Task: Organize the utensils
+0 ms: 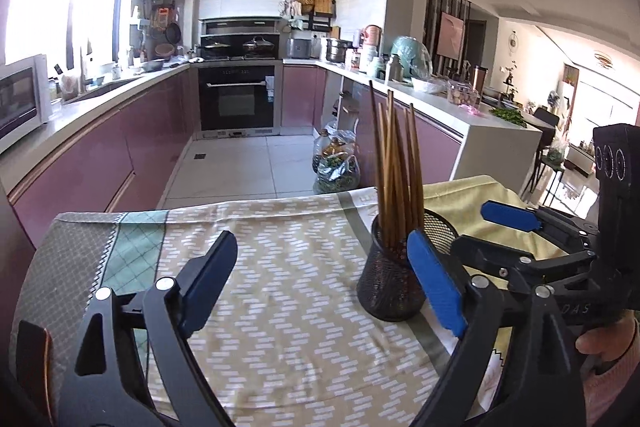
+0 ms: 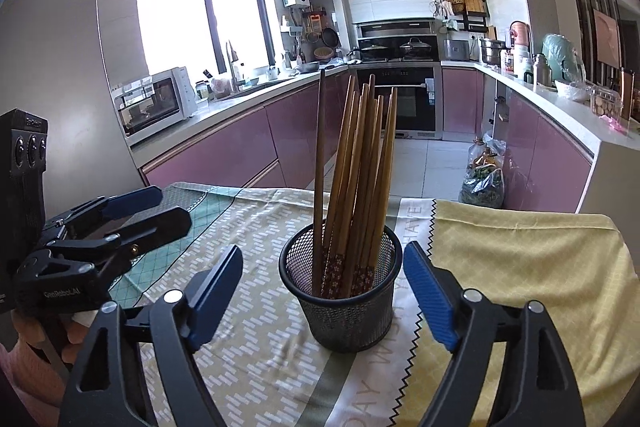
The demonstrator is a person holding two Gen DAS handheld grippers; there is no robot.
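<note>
A bundle of brown wooden chopsticks [image 2: 352,179] stands in a black mesh holder [image 2: 340,303] near the middle of the cloth-covered worktop [image 2: 260,347]. They stand tips down, their patterned red ends showing through the mesh, and fan slightly to the right, with one darker stick nearly upright on the left. All the sticks in sight are in the cup, so the sorting looks about done. The right gripper [image 2: 324,303] sits just on the near side of the holder with its blue pads spread wide to either side, touching nothing. The left gripper [image 1: 320,291] hangs to the left, equally wide open and empty, over bare cloth. Both seem placed to leave the cup alone. A yellow cloth [image 2: 520,267] lies to the right.
</note>
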